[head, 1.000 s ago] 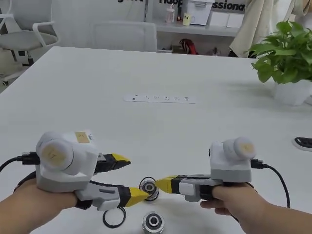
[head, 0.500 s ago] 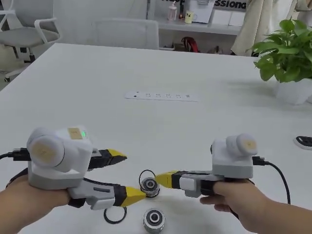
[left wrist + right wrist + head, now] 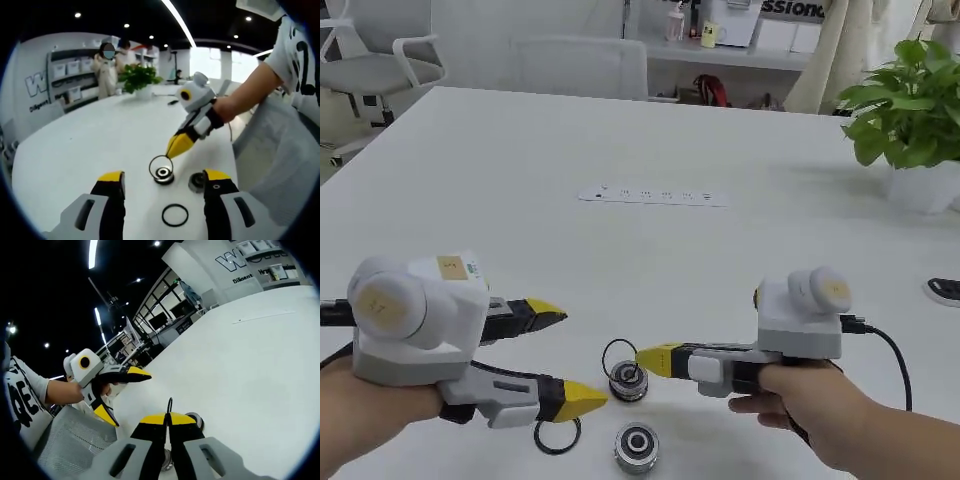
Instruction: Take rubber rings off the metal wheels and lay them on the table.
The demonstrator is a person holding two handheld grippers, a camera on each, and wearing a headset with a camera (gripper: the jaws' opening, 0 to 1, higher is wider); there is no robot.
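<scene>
A wide white tabletop (image 3: 620,140) carries everything, with a potted plant (image 3: 905,95) at its far right and a power strip (image 3: 653,197) lying flat near the middle, well apart from the work. At the near left the left tongs (image 3: 570,357) hover above the tabletop with their yellow tips spread wide and nothing between them. At the near right the right tongs (image 3: 650,358) point to the left, and their tips are pressed together on the pinched ring (image 3: 618,353), a thin black rubber ring. Between the two tongs stands the far wheel (image 3: 627,381), a small metal wheel, and the near wheel (image 3: 636,446) stands closer to the person, a little apart from it. In the left gripper view the pinched ring stands tilted, with its upper edge in the right tongs and its lower edge seeming to touch the far wheel. The loose ring (image 3: 556,436) lies flat on the tabletop, just left of the near wheel
</scene>
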